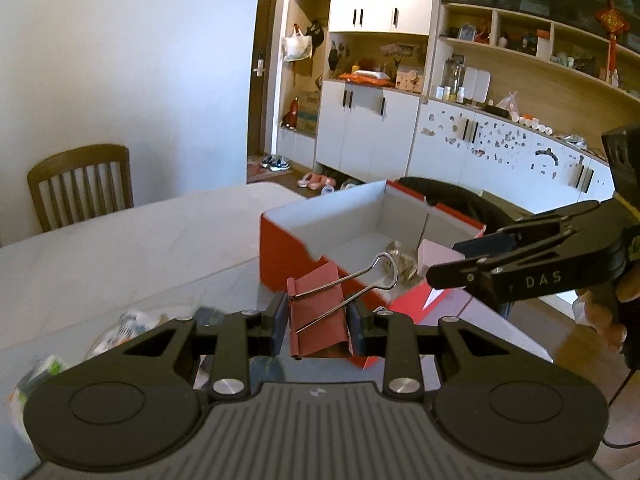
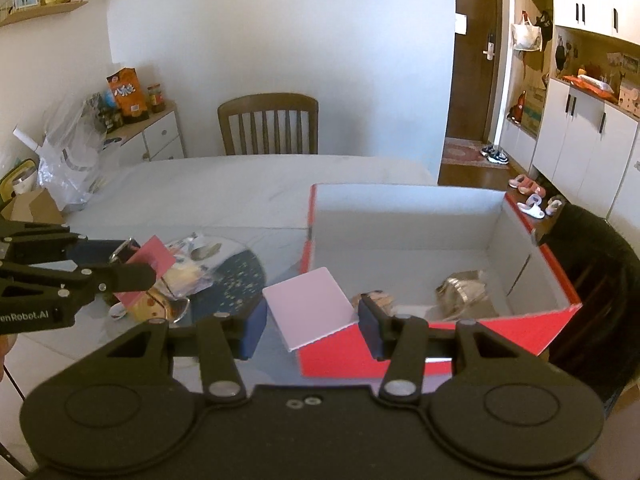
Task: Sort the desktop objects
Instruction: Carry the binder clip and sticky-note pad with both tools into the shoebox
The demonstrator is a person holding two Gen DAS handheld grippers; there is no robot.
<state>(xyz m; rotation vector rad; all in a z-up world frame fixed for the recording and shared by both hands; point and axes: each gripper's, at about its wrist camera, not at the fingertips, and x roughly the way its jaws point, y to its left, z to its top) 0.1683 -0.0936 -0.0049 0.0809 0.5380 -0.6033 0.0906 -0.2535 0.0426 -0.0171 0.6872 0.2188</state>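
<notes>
My left gripper [image 1: 318, 326] is shut on a red binder clip [image 1: 320, 320], whose wire handles point toward the red box [image 1: 280, 248]. In the right wrist view that same gripper [image 2: 132, 270] enters from the left with the clip [image 2: 154, 258] held above a dark round plate [image 2: 236, 280]. My right gripper [image 2: 312, 326] is shut on a pale pink pad of notes [image 2: 310, 304], tilted, at the box's near left corner. From the left wrist view the right gripper [image 1: 456, 262] holds the pad [image 1: 436, 258] over the box's near edge. The box [image 2: 540, 320] holds crumpled wrappers [image 2: 464, 292].
Wrappers and snack packets [image 2: 188, 276] lie on the plate and on the table [image 1: 100, 264] at my left [image 1: 128, 320]. A wooden chair [image 2: 268, 124] stands at the far side. A dark chair [image 2: 600, 264] sits right of the box. Bags and a side cabinet [image 2: 152, 136] are far left.
</notes>
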